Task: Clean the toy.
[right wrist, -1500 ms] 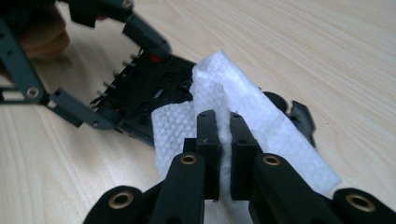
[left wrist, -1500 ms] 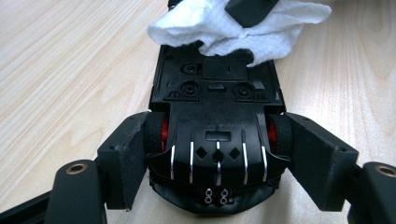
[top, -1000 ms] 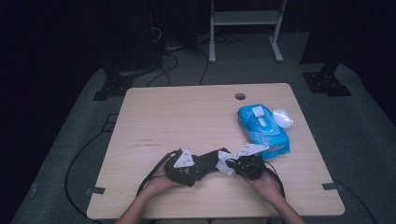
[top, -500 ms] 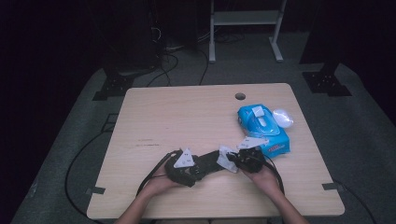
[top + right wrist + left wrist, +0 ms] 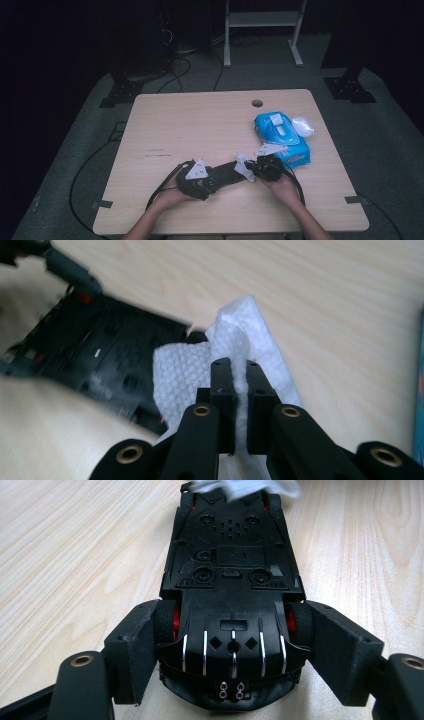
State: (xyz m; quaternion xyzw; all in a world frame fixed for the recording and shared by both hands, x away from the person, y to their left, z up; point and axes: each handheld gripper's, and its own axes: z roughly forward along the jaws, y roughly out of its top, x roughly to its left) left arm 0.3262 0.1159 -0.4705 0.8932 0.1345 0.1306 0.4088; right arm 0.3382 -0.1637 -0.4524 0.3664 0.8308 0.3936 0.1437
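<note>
A black toy car (image 5: 227, 173) lies upside down on the wooden table (image 5: 200, 120), its underside and red wheel hubs facing up (image 5: 232, 570). My left gripper (image 5: 212, 181) is shut on the car's rear, one jaw against each rear wheel (image 5: 232, 640). My right gripper (image 5: 252, 170) is shut on a folded white wipe (image 5: 180, 375), which pokes up between the jaws (image 5: 239, 375). The wipe (image 5: 243, 165) rests against the car's front end (image 5: 90, 355), and its edge shows at the far end of the car (image 5: 245, 487).
A blue pack of wipes (image 5: 280, 135) lies just beyond my right hand, its lid flipped open. A small white round piece (image 5: 302, 126) sits beside it. A cable hole (image 5: 257, 103) is near the far edge. Cables trail off the near left.
My right gripper with the wipe has shifted slightly away from me across the car's front end. The left gripper and the car have stayed put.
</note>
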